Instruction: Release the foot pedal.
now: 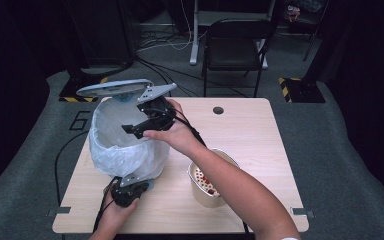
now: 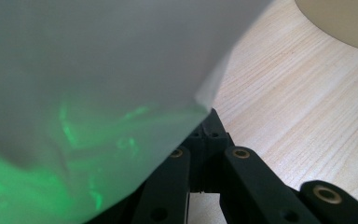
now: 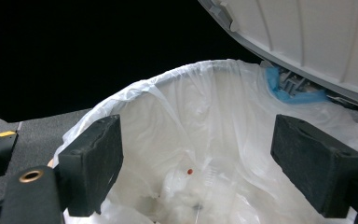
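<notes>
A bin lined with a white plastic bag (image 1: 120, 147) stands at the table's left, its grey lid (image 1: 112, 89) raised. My right gripper (image 1: 132, 131) hovers over the bin's mouth, open with nothing between its pads (image 3: 95, 161). In the right gripper view, crumpled white scraps (image 3: 186, 191) and a small red bit (image 3: 189, 171) lie at the bottom of the bag (image 3: 205, 67), under the lid (image 3: 317, 37). My left gripper (image 1: 130, 192) sits low at the bin's near base, shut; its closed jaws (image 2: 212, 126) poke under the hanging bag (image 2: 98, 70).
A beige tub (image 1: 207, 197) of red and white pieces stands right of the bin, under the right forearm; its wall (image 2: 345, 23) also shows in the left gripper view. The wooden table (image 1: 260, 150) has a cable hole (image 1: 218, 110). A black chair (image 1: 235, 40) stands beyond.
</notes>
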The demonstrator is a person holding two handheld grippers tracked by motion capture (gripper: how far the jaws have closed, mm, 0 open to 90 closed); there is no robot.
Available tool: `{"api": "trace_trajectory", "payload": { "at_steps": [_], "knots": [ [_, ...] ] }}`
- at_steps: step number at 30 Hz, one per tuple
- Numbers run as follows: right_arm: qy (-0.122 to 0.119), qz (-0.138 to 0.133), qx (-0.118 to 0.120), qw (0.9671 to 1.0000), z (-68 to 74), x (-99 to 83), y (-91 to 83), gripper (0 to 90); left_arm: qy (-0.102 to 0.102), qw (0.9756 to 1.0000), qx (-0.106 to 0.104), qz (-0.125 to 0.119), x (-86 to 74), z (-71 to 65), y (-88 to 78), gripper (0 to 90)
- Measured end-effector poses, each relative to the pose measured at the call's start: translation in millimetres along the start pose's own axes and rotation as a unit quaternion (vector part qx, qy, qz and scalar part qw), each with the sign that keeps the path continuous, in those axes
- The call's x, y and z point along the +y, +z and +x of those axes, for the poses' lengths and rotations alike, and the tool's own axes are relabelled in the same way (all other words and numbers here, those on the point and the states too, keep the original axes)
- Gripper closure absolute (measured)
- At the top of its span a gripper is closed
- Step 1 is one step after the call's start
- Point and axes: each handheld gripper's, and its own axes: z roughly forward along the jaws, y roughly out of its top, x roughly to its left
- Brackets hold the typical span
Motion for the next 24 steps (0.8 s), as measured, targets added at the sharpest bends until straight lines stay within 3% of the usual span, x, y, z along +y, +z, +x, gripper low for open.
{"api": "trace_trajectory", "payload": {
  "at_steps": [3,4,7,11,24],
  "knots": [
    [-0.004,-0.001,0.000,1.0000,-1.9,-2.4,-10.8,20.3,0.013,0.9999,-0.003,0.001,0.3,2.0,-0.7,90.0],
    [-0.006,-0.003,0.001,1.0000,-2.7,-3.2,-13.9,21.6,0.004,1.0000,-0.004,-0.001,-0.1,0.9,-0.3,90.0],
    [-0.009,-0.006,0.000,0.9999,-4.6,-7.8,-28.4,23.2,0.010,0.9999,0.000,0.008,-0.7,2.5,-1.9,90.0],
    [-0.011,-0.002,-0.002,0.9999,-6.1,-17.4,-48.2,25.5,0.003,1.0000,0.000,0.004,-1.0,1.9,-1.4,90.0],
    [0.004,-0.006,-0.038,0.9992,-19.4,-43.5,-88.2,27.1,0.006,0.9999,0.002,0.008,-0.5,1.7,-1.8,90.0]
  ]
}}
